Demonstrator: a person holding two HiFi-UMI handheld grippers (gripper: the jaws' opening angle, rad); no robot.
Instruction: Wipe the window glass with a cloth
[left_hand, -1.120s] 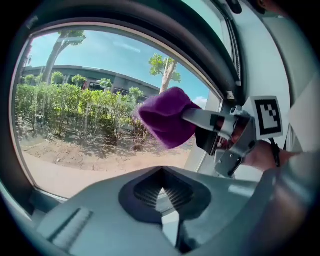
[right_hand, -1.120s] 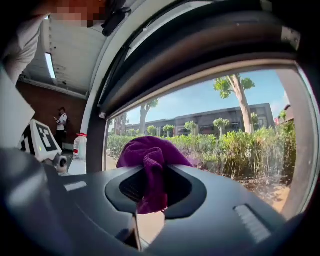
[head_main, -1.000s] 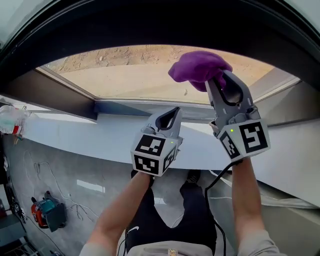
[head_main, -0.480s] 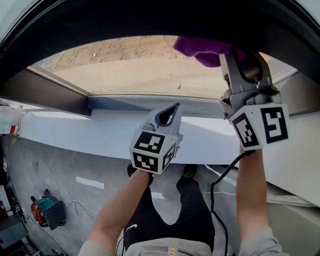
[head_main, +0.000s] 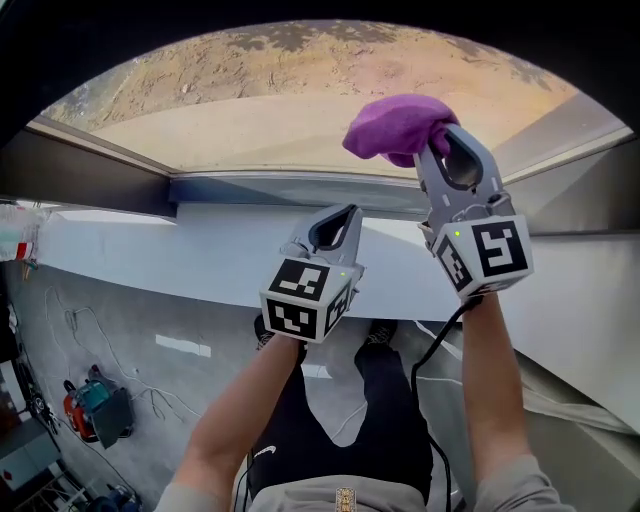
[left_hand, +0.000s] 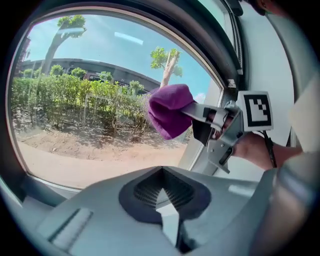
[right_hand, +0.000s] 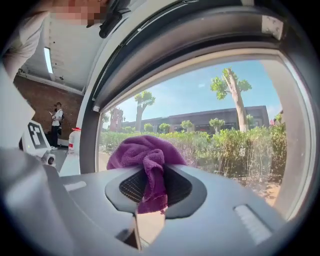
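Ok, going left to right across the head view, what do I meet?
Bottle → red and teal tool → left gripper, shut and empty → right gripper, shut on the cloth.

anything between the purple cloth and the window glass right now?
Nothing visible. The right tool clamps the purple cloth right up at the window glass, with no object between them. The left tool is shut, lower by the sill, out of the way.
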